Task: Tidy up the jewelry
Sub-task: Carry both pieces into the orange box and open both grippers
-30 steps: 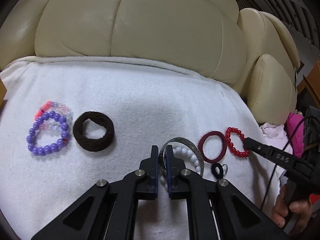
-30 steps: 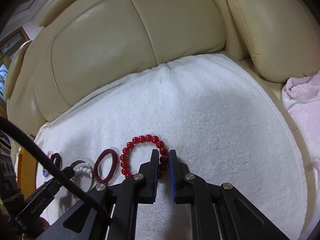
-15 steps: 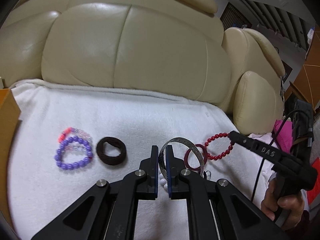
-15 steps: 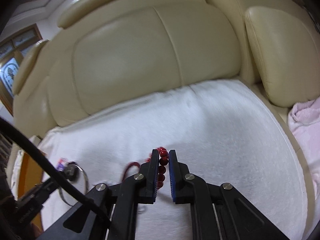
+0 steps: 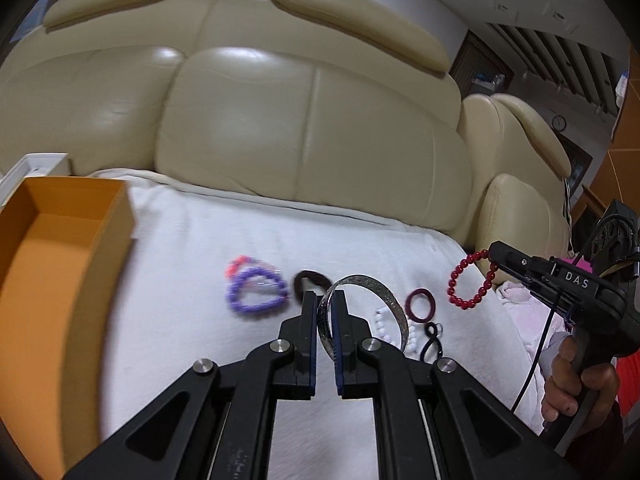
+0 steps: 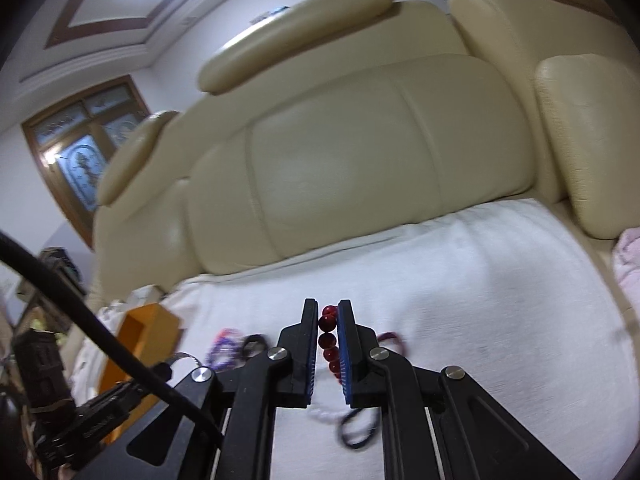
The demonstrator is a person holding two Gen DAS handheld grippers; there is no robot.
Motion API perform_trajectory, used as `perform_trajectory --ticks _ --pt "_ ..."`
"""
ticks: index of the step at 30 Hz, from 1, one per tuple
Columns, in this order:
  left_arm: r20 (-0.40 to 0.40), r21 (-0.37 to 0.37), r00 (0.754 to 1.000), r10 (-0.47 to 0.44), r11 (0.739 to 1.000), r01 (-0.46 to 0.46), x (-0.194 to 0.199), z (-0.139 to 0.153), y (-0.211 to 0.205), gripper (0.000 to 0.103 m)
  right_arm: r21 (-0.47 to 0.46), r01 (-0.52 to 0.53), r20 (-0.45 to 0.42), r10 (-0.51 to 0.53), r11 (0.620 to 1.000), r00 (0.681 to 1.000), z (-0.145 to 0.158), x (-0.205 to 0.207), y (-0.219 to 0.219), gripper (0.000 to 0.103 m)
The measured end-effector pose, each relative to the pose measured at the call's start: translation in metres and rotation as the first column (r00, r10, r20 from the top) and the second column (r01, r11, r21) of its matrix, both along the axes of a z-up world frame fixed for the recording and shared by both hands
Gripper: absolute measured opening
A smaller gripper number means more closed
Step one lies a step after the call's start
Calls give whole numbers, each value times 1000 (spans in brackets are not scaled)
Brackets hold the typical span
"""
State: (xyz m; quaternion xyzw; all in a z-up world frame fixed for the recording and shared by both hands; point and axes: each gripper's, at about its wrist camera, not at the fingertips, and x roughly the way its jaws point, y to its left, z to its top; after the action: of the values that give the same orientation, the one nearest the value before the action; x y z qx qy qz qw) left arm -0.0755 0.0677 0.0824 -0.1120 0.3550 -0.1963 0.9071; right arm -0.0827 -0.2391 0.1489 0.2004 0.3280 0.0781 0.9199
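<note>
My left gripper (image 5: 325,300) is shut on a silver bangle (image 5: 380,294), held up above the white towel (image 5: 180,320). My right gripper (image 6: 328,308) is shut on a red bead bracelet (image 6: 327,334), which hangs in the air from the right gripper (image 5: 496,254) in the left wrist view too, as the red bead bracelet (image 5: 464,286). On the towel lie a purple bead bracelet (image 5: 256,294), a dark brown hair tie (image 5: 310,280), a maroon ring (image 5: 420,306), white beads (image 5: 380,322) and a small black tie (image 5: 432,340).
An open orange box (image 5: 60,248) stands on the left end of the towel, also seen as the orange box (image 6: 136,340) in the right wrist view. Cream leather sofa cushions (image 5: 312,132) rise behind. A pink cloth (image 6: 628,260) lies at the right. A person's hand (image 5: 576,380) grips the right tool.
Both grippers rose off the towel, the left with the silver bangle, the right with the red bead bracelet. The left view swung so the orange box came into sight.
</note>
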Motion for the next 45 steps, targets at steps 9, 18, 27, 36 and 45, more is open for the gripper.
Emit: perform_trajectory --ticks 9,18,27,36,45 --pt "24 4 985 172 985 -172 -26 17 82 7 73 -224 51 221 972 974 15 5 90 11" --pt "-65 103 873 483 874 -475 -37 -6 189 7 133 -454 -28 461 881 887 -8 40 240 11" --pt "-178 211 786 592 803 -557 -14 -39 222 9 42 -525 -185 523 850 832 -56 91 363 11" --pt "-68 238 812 580 799 -552 -8 -23 190 40 12 -414 -157 410 910 898 -46 92 295 25" --pt "79 257 894 442 857 -446 -10 0 116 41 3 -149 -176 147 989 973 -24 35 104 25"
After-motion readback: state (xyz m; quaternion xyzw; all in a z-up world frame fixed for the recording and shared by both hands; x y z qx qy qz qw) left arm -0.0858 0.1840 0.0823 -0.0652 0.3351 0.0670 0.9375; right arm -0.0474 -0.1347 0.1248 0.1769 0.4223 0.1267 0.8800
